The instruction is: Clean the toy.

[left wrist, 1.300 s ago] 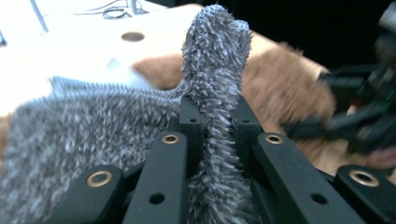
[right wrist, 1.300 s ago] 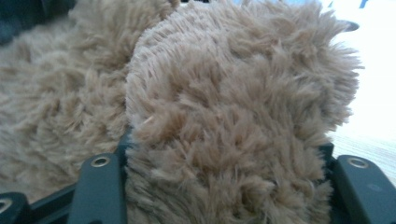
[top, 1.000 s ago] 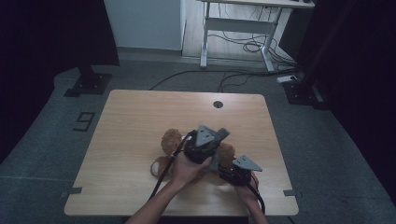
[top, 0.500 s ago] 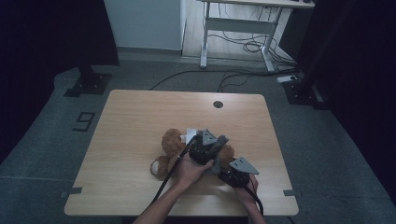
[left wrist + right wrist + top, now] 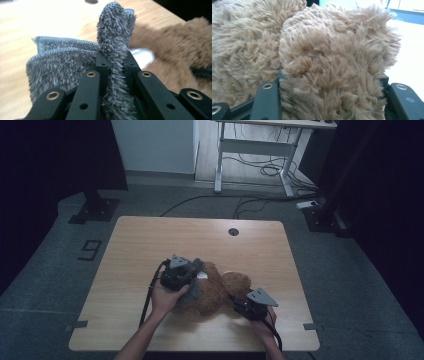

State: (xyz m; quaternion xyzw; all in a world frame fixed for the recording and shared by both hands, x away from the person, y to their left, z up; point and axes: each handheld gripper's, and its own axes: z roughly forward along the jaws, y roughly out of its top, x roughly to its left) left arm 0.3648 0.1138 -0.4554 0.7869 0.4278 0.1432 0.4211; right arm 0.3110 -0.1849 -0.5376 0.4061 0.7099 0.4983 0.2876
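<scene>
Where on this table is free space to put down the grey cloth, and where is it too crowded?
Free: the far strip of the table around the round hole, and the left part, left of the left gripper. Crowded: the near middle, where the brown plush toy lies between both grippers, right gripper included.

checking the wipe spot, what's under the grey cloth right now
The grey cloth, pinched in the left tongs, hangs over bare wooden table beside the brown plush toy. Where its lower folds touch is hidden by the tongs.
</scene>
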